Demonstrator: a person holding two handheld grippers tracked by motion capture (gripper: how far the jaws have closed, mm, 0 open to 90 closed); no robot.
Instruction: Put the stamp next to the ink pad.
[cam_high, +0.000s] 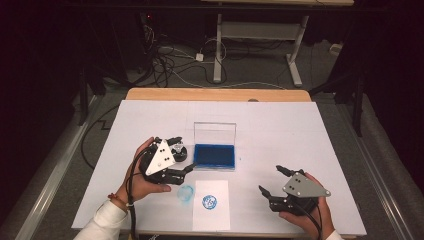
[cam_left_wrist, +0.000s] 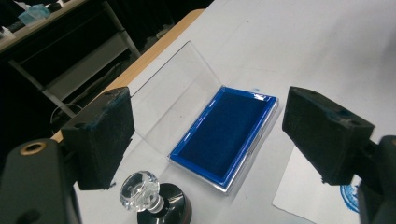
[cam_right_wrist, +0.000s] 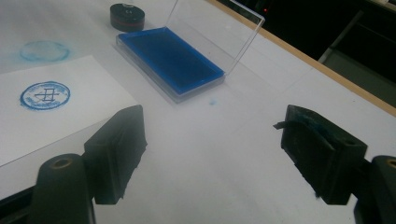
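A black round stamp with a clear knob (cam_high: 178, 149) (cam_left_wrist: 156, 200) stands on the white table cover just left of the blue ink pad (cam_high: 214, 156) (cam_left_wrist: 226, 135), whose clear lid (cam_high: 215, 132) stands up behind it. My left gripper (cam_high: 186, 155) (cam_left_wrist: 212, 116) hovers open over the stamp; the knob sits low between the jaws, nearer the left one, untouched. A white paper (cam_high: 211, 204) (cam_right_wrist: 51, 112) at the front edge bears a blue round stamp mark (cam_high: 209, 202) (cam_right_wrist: 45, 95). At the front right my right gripper (cam_high: 270, 179) (cam_right_wrist: 215, 130) is open and holds nothing.
A faint blue ring smear (cam_high: 186, 194) (cam_right_wrist: 44, 50) marks the cover left of the paper. The wooden table edge (cam_high: 215, 94) runs along the back. Beyond it lie floor cables and a desk frame (cam_high: 255, 45). Bare cover lies between the pad and my right gripper.
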